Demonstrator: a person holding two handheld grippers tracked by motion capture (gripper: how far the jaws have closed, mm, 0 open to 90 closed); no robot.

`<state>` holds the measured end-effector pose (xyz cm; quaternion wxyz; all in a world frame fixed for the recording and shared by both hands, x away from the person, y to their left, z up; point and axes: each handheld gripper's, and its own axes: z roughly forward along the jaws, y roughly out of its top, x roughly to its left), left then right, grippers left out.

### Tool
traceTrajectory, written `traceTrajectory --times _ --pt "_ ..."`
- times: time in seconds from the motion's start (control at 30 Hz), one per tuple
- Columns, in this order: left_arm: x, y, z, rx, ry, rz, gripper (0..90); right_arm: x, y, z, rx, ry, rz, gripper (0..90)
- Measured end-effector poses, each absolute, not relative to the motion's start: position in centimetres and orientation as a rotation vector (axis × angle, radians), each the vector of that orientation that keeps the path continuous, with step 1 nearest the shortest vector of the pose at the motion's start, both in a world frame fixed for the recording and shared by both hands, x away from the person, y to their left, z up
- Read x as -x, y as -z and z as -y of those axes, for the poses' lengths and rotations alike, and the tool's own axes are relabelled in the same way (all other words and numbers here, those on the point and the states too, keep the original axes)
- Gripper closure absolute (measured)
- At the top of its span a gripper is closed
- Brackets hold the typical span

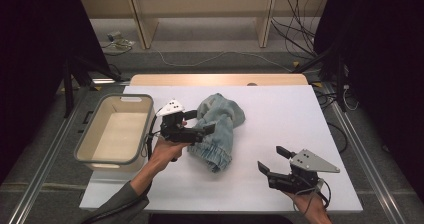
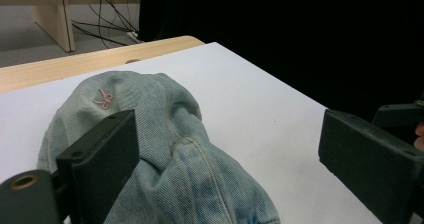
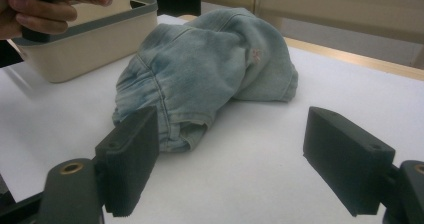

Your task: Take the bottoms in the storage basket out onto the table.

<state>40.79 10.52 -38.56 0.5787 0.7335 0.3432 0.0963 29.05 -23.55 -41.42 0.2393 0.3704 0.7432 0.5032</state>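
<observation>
At table centre, left gripper (image 1: 199, 122) gapes level over denim garment (image 1: 220, 129); right gripper (image 1: 272, 160) rests apart, jaws wide.

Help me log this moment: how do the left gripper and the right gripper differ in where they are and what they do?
The left gripper reaches into the crumpled denim garment, its fingers astride the cloth; the right gripper sits apart from it over bare white table. The left is beside the beige bin; the right is near the table's front edge. Both are open, holding nothing.
</observation>
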Motion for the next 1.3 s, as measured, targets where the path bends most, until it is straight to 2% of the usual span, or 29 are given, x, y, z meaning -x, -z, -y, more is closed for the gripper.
traceTrajectory --times 0.17,0.37,1.3 --pt "-40.1 38.7 -10.6 -1.718 -0.193 -0.757 7.5 -29.1 41.4 23.6 -1.02 -1.385 -2.032 23.2" --pt "-39.2 39.1 -10.2 -1.758 -0.223 -0.725 3.3 -29.1 41.4 23.6 -1.026 -1.381 -2.028 22.5" --pt "-36.1 40.1 -12.5 -1.715 -0.251 -0.7 3.2 -29.1 41.4 23.8 -1.033 -1.413 -2.013 22.1"
